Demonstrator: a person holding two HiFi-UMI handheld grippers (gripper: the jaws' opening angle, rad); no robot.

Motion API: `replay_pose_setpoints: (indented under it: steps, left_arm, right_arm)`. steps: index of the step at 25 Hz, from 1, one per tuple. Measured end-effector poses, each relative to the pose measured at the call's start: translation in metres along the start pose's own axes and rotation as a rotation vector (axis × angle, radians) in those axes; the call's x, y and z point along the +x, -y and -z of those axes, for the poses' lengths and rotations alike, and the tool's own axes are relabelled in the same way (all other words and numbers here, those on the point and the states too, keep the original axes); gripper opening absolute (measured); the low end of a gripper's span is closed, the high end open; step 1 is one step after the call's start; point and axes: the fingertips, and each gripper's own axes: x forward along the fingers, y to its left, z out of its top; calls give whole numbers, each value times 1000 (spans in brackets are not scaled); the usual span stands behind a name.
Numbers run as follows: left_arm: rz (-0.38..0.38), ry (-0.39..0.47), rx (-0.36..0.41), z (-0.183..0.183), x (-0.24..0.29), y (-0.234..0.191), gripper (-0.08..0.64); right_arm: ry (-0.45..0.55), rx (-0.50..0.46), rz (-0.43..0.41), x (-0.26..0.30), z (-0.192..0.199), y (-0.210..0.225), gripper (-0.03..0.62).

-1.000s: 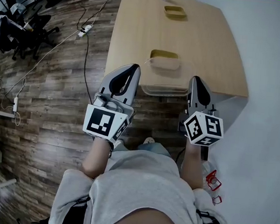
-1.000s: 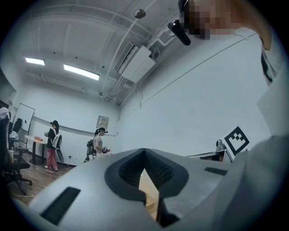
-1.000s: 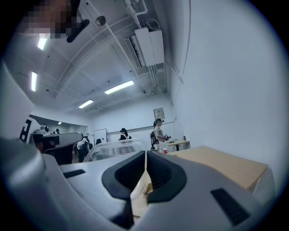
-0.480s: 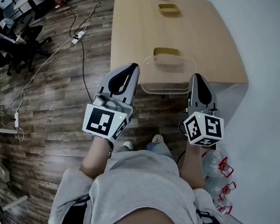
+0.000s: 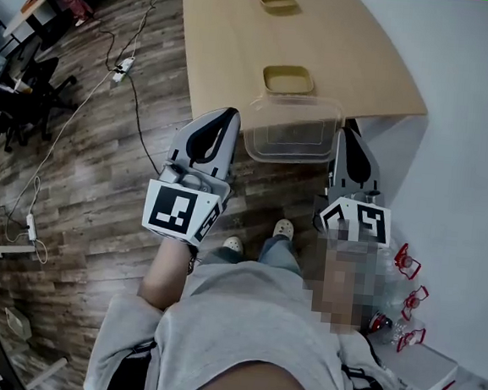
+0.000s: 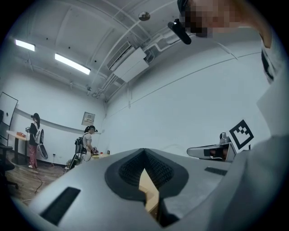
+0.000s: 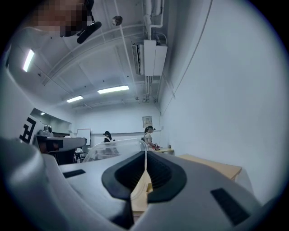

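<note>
**Both grippers shut, either side of a clear container at the near table edge**

Head view, read left to right.

- Upper left: office chairs [image 5: 15,93]. A power strip [image 5: 120,63] lies on its cable on the wood floor.
- Left gripper [image 5: 225,114]: jaws pressed together with nothing between them. The left gripper view [image 6: 144,155] agrees; only a sliver of tan table shows below the meeting pads. Its marker cube [image 5: 179,212] carries a black-and-white square pattern, no letters.
- Centre: a clear plastic container [image 5: 292,133] sits at the near edge of the table [image 5: 374,65], between the two gripper tips. It seems to overhang the edge slightly, though the steep angle makes this uncertain. Each tip is just beside a container wall; whether they touch cannot be told.
- A tan tray [image 5: 288,80] lies just behind the container. A second tan tray [image 5: 280,4] is at the top of the frame.
- Right gripper [image 5: 344,135]: jaws closed on each other, holding nothing. In the right gripper view [image 7: 145,155] the container [image 7: 113,149] rises to the left of the jaws, not within them. The right marker cube [image 5: 356,221] is partly covered by a mosaic patch.
- Lower right: bottles with red caps [image 5: 408,264] on the floor, labels unreadable.
- A wall notice [image 7: 147,122] is too small to read.
</note>
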Motion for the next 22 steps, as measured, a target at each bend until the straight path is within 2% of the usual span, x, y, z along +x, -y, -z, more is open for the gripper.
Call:
replay_pose_setpoints:
  steps: [7,22]
  left_arm:
    - [30,-24,-11,11,-24,9,11]
    - [34,4,0,-3,-55,12,11]
  right_arm:
    - [0,1,39,-31,11,-12,21]
    - [41,-19,57,-57,1,-33,22]
